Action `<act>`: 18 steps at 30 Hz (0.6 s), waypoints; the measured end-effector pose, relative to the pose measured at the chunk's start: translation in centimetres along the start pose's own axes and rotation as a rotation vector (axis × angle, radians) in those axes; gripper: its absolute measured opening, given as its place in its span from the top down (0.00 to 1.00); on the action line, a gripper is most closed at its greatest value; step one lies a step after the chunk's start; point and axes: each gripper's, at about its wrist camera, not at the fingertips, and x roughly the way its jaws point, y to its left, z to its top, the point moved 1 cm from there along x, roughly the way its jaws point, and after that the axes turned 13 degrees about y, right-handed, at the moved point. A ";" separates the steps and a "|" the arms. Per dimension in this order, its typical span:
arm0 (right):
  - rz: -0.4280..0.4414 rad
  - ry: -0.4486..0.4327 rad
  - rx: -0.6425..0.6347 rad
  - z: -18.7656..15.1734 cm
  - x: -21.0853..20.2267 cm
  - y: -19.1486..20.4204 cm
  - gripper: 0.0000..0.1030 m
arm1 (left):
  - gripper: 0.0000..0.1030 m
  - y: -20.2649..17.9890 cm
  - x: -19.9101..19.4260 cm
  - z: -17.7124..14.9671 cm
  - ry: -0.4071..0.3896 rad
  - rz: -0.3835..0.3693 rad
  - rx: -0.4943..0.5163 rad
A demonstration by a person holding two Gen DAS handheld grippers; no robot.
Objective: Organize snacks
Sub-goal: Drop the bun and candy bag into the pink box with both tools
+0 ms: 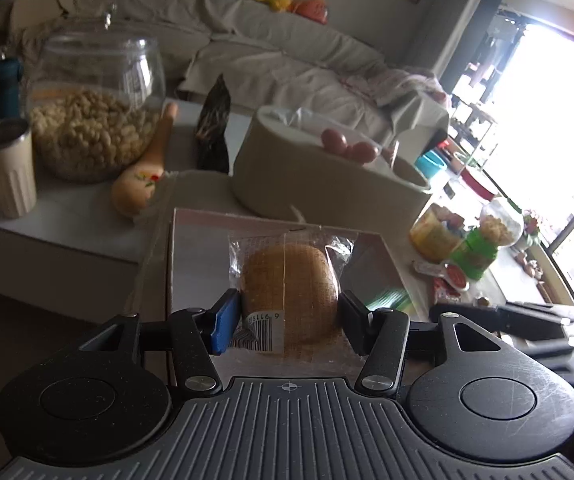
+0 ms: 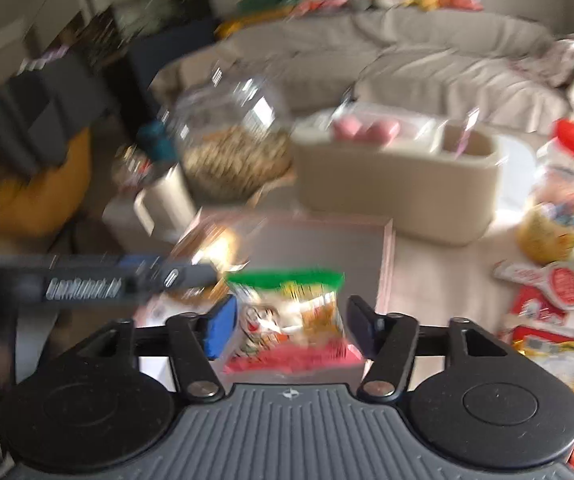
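My left gripper point(image 1: 289, 316) is shut on a clear-wrapped brown pastry point(image 1: 289, 296) and holds it over an open shallow box point(image 1: 191, 264). My right gripper point(image 2: 291, 322) is shut on a green-topped snack packet point(image 2: 291, 312) above the same box point(image 2: 327, 248). The right view is blurred. The left gripper's body point(image 2: 87, 284) shows at the left of the right wrist view, and the right gripper's body point(image 1: 527, 316) shows at the right of the left wrist view.
A glass jar of peanuts point(image 1: 95, 120), a cream mug point(image 1: 7, 168), a beige divided container point(image 1: 327, 176) with red items and a wooden gourd point(image 1: 143, 176) stand beyond the box. Jars and loose snack packets point(image 2: 547, 320) lie to the right. A sofa runs behind.
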 end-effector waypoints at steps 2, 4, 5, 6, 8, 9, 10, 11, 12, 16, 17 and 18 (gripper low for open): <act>0.009 0.005 -0.027 -0.2 0.5 -0.1 0.35 | 0.43 0.6 0.4 0.3 -0.001 -0.023 -0.017; -0.013 -0.025 -0.041 -0.8 0.2 -0.2 0.34 | 0.43 0.7 0.4 0.4 -0.014 -0.031 -0.018; -0.027 -0.043 -0.048 -1.2 -0.1 -0.2 0.33 | 0.43 0.7 0.5 0.3 -0.018 -0.026 -0.005; -0.041 -0.062 -0.055 -1.7 -0.7 -0.4 0.32 | 0.43 0.4 0.5 0.1 -0.018 -0.015 0.012; -0.084 -0.102 -0.064 -2.8 -1.8 -0.9 0.29 | 0.43 0.1 0.3 -0.4 -0.024 0.007 0.028; -0.114 -0.119 -0.063 -3.3 -2.2 -1.2 0.28 | 0.43 0.0 0.0 -0.7 -0.036 0.027 0.021; -0.148 -0.127 -0.057 -3.7 -2.3 -1.3 0.28 | 0.44 0.0 -0.4 -1.1 -0.055 0.048 0.017; -0.166 -0.127 -0.048 -4.0 -2.4 -1.6 0.28 | 0.43 -0.1 -0.8 -1.6 -0.083 0.066 0.023; -0.158 -0.119 -0.034 -4.2 -2.3 -2.0 0.28 | 0.44 0.0 -1.2 -2.1 -0.113 0.089 0.027; -0.040 -0.065 0.023 -4.8 -0.7 -2.8 0.32 | 0.44 0.7 -2.1 -3.6 -0.186 0.180 -0.032; -0.044 -0.052 0.009 -4.9 -0.1 -2.7 0.43 | 0.44 0.9 -2.0 -3.9 -0.185 0.178 -0.050; -0.062 -0.036 -0.012 -5.1 0.5 -2.4 0.50 | 0.44 1.1 -1.8 -3.9 -0.169 0.173 -0.064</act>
